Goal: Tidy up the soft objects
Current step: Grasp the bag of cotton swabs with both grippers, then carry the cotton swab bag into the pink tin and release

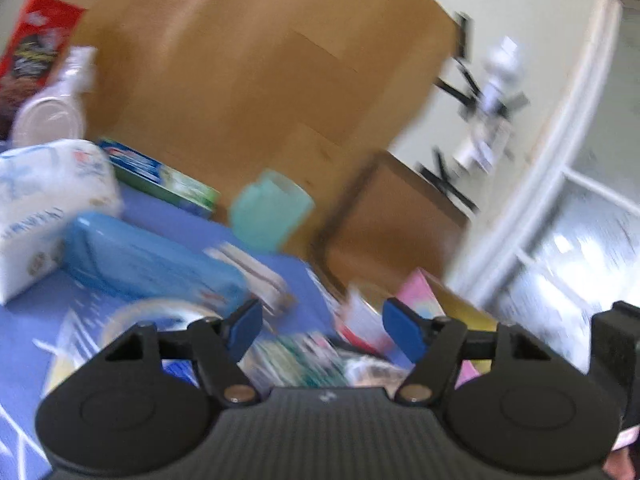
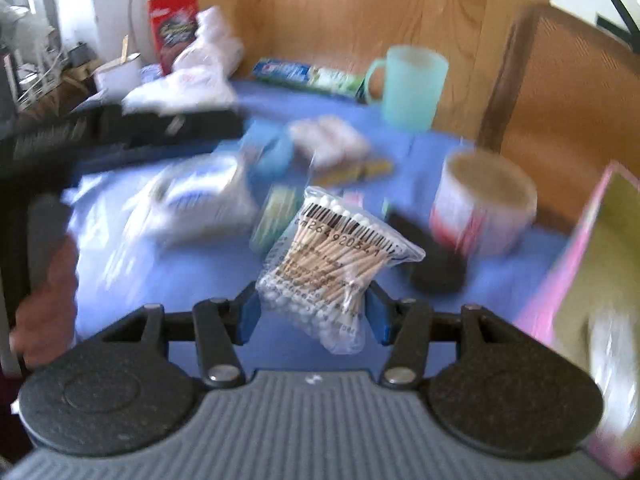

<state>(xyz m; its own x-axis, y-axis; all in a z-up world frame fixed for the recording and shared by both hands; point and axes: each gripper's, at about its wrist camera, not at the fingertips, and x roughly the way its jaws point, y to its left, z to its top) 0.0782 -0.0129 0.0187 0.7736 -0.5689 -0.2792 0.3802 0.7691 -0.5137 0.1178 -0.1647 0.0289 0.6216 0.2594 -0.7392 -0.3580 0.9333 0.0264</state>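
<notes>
A clear bag of wooden cotton swabs [image 2: 328, 256] with a barcode label hangs between the blue pads of my right gripper [image 2: 313, 316], which is shut on it above the blue tablecloth [image 2: 208, 272]. The bag looks sharp while the table behind it is smeared. My left gripper [image 1: 324, 332] stands open with nothing between its pads, above blurred packets at the table's edge. Soft packs lie nearby: a white tissue pack [image 1: 44, 208], a blue wipes-like pack [image 1: 152, 260] and a white padded pack [image 2: 204, 196].
A teal mug [image 2: 412, 88], a toothpaste box [image 2: 308, 74] and a red cereal box [image 2: 174, 28] stand at the back by the wooden wall. A red-and-white roll [image 2: 484, 204] and an open pink box [image 2: 592, 280] are on the right. A person's hand [image 2: 48, 300] is at the left.
</notes>
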